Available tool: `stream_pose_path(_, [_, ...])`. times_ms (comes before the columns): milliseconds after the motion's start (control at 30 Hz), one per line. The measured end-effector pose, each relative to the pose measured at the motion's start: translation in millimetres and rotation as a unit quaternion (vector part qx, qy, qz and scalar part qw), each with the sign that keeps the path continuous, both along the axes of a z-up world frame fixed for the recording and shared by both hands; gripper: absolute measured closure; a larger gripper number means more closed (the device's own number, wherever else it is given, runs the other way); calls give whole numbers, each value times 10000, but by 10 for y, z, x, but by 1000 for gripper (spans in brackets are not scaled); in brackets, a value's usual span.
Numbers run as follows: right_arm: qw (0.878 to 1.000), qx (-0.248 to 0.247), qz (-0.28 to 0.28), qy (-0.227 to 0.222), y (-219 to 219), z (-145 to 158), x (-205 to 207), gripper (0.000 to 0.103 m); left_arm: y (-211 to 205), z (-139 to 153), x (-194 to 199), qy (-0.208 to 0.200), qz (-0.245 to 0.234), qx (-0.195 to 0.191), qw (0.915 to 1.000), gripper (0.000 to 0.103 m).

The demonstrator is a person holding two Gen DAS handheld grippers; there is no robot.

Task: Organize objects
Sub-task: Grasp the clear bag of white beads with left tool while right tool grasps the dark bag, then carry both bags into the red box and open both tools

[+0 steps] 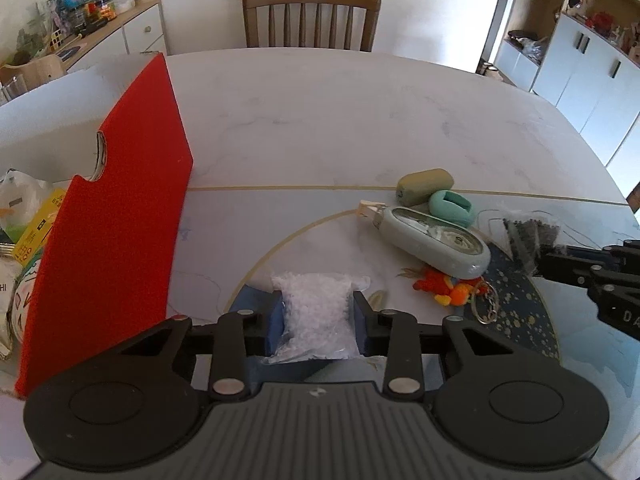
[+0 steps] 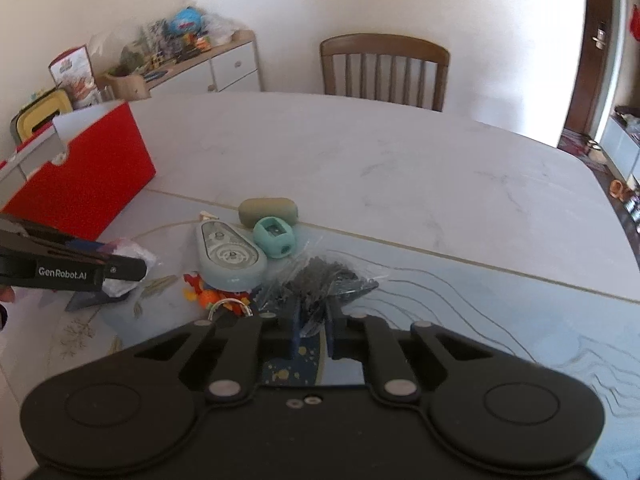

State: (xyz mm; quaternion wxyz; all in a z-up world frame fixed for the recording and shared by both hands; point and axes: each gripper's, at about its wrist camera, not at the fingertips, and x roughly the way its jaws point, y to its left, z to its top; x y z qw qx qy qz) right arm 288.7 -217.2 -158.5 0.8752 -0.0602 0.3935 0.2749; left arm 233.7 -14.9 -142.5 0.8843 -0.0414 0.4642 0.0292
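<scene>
Bag of white granules (image 1: 316, 316) sits pinched between the blue pads of the left gripper (image 1: 318, 320), its long axis running straight away from the camera, so these jaws are closed on it about midway along. Left of it, just beside the left gripper, rises the red box (image 1: 116, 216), open at the top; to my eye the coming move turns on this, since the box lies nearer the left hand than the right and its wall must be cleared. Right gripper (image 2: 312, 330) has its jaws closed on the near edge of a bag of dark pieces (image 2: 320, 284), which spreads away from it on the surface (image 1: 360, 120). Between the two grippers lie a correction tape dispenser (image 1: 434, 240), a teal sharpener (image 1: 452, 208), an olive capsule-shaped thing (image 1: 426, 186) and an orange keychain toy (image 1: 444, 286), the toy partly under the dispenser. Inside of the box is mostly hidden; whether either bag is lifted off the surface I cannot tell.
</scene>
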Motion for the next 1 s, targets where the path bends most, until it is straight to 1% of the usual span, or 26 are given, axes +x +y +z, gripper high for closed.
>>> stream_pose_path(100, [9999,38,-117,2,-49,54,-96,93,-21,31,-55,-24,-94,7,10000,69])
stream_pose_path(233, [9996,156,-215,-16,-86,163,-262,93,-31,105,-132,-8,-147,-97,9998,69])
stream_pose_path(567, [9986,439,-207,-220,-4,584,-705,93,-10,467,-395,-85,-278,-503,9983,69])
stream_pose_path(800, [9975,598,-182,-329,181,835,-921,93,119,725,-569,-262,-397,-582,9972,69])
stream_pose_path(1000, [9968,691,4,-406,495,1016,-1048,93,348,915,-720,-416,-455,-643,9960,69])
